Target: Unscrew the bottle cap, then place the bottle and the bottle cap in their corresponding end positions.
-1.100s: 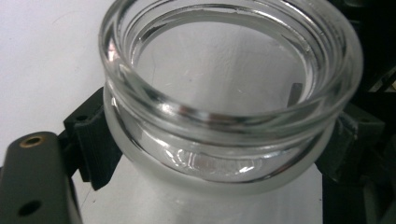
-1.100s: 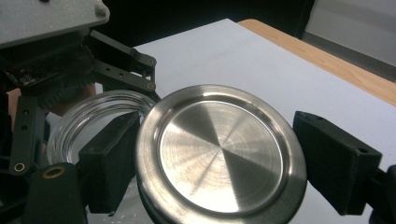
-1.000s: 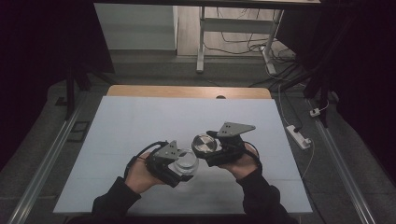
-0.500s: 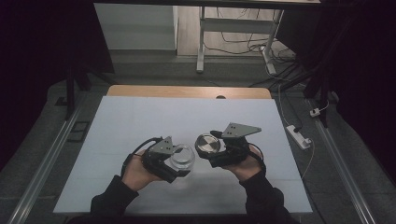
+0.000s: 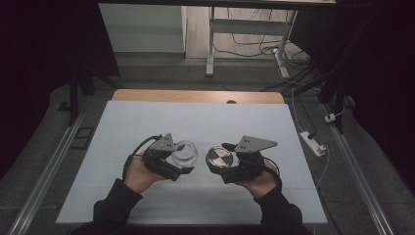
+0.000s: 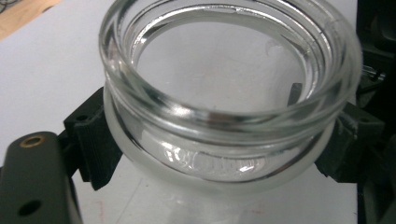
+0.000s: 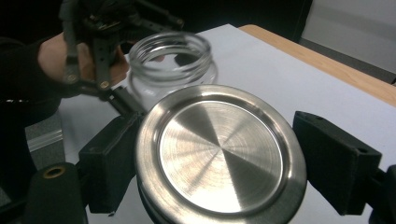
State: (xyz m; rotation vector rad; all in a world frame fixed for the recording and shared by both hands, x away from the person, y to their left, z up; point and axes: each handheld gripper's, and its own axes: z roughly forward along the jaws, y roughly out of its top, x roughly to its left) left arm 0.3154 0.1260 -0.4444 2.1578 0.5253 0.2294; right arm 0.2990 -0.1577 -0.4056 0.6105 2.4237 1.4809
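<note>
Here, over the near half of the white worktop, the left gripper clamps a clear, open glass jar between its 2 black jaws. Just beside it but apart, the right gripper is closed on a round brushed-steel lid, its flat face turned upward.

A lab: bare white table, loose floor cables, power strip.
</note>
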